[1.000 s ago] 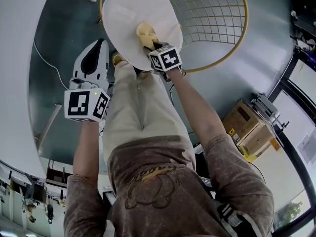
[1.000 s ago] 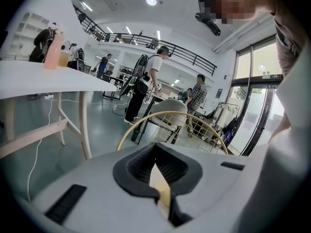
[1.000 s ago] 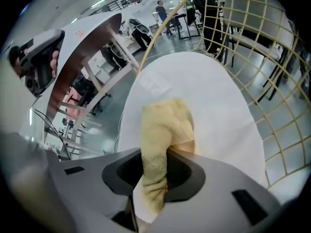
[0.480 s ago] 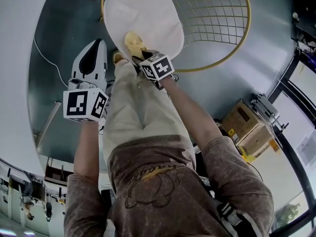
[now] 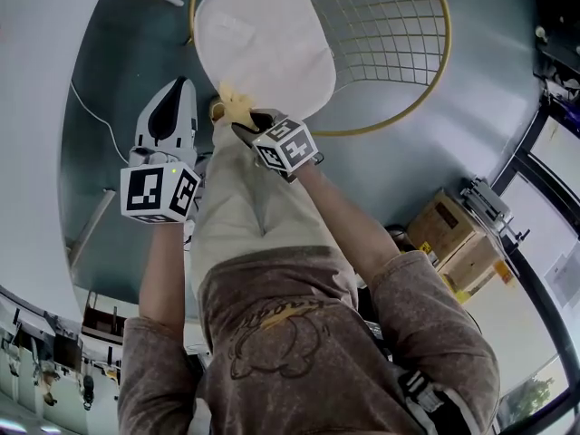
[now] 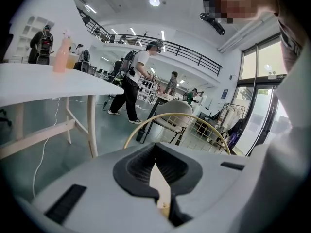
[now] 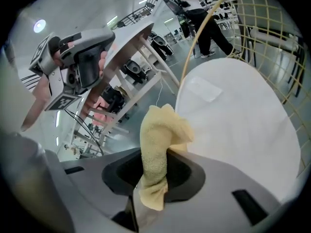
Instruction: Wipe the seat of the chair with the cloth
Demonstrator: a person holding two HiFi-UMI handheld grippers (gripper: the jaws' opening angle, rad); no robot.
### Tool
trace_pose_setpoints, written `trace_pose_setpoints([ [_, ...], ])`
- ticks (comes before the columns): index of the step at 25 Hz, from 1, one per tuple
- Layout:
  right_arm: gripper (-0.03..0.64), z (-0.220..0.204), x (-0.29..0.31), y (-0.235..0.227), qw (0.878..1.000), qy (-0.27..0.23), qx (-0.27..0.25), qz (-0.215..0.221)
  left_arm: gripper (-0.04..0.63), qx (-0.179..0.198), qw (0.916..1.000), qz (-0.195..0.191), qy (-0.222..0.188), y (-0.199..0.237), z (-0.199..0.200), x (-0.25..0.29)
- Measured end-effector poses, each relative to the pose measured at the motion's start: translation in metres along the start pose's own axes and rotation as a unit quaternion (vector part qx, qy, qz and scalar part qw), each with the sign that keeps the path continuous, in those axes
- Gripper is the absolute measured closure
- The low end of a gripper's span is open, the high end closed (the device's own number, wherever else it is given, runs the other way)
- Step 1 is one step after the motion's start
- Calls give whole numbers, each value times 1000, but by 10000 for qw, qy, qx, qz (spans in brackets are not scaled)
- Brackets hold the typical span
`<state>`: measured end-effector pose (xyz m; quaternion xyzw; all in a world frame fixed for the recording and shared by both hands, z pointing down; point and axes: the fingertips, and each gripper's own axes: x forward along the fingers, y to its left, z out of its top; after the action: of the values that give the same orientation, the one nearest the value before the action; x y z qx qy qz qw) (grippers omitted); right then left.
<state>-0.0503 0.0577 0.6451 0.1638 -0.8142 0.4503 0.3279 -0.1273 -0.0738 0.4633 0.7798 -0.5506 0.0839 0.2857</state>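
**Head view.** Right gripper (image 5: 246, 120) is gripping the yellow cloth (image 5: 233, 104), and the wad is sitting at the near-left rim of the pale seat (image 5: 263, 43). Almost the whole seat is lying ahead of this gripper and a little to its right, with its long axis running away from the person toward the wire back (image 5: 390, 25). Left gripper (image 5: 175, 87) is hanging well to the left, off the seat and over the floor. The right one is plainly the nearer.

**Left gripper view.** Left gripper (image 6: 158, 171) is showing its jaws drawn together with nothing pinched. It is looking past the gold rim (image 6: 170, 122) of the chair, not at the seat.

**Right gripper view.** Right gripper (image 7: 153, 178) is clamping the cloth (image 7: 158, 144) low down, and the free end is standing up out of the jaws. The seat (image 7: 238, 125) is spreading out ahead and to the right. I cannot tell whether the cloth is touching the seat here. Judgement: the next stroke needs to go forward and rightward along the seat's length.
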Motion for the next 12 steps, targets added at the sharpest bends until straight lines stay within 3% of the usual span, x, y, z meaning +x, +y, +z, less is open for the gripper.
trace_pose_setpoints([
  [12,497,77,-94,32,9959,-784,-403,-225,586,12,9999,88,-132,-22,49,-44],
])
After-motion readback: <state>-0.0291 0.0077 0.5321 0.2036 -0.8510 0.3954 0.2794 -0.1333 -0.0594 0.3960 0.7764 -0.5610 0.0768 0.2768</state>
